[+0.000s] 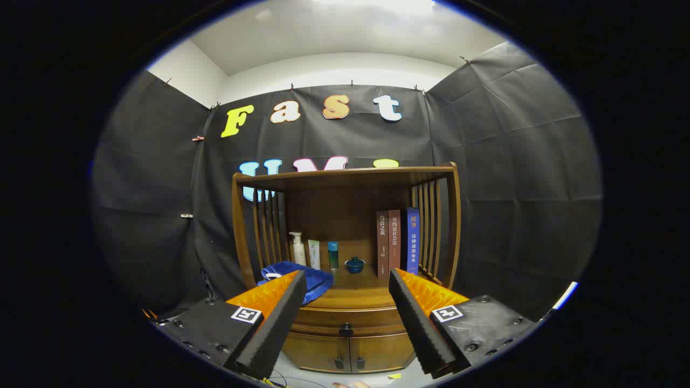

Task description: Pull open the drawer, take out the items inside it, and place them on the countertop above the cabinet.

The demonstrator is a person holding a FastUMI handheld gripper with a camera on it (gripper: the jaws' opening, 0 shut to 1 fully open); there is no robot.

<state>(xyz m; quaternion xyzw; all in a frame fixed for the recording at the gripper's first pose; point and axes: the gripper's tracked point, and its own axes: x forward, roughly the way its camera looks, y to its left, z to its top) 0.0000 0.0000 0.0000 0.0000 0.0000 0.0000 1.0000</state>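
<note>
Gripper view: we see tool (347, 280) fingers spread wide, holding nothing; closed drawer (347, 318) sits beyond and between them, under the table (356, 297).

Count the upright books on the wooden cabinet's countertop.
3, side by side at the right of the countertop: brown book, reddish-brown book, blue book. Open gripper holds nothing.

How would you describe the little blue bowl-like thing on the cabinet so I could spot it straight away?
Start at the wooden cabinet beyond the open gripper. On its countertop, under the shelf roof, bottles stand on one side and three upright books on the other. The small lidded cup sits alone between them: dark blue, round and squat, the lowest thing there.
</note>
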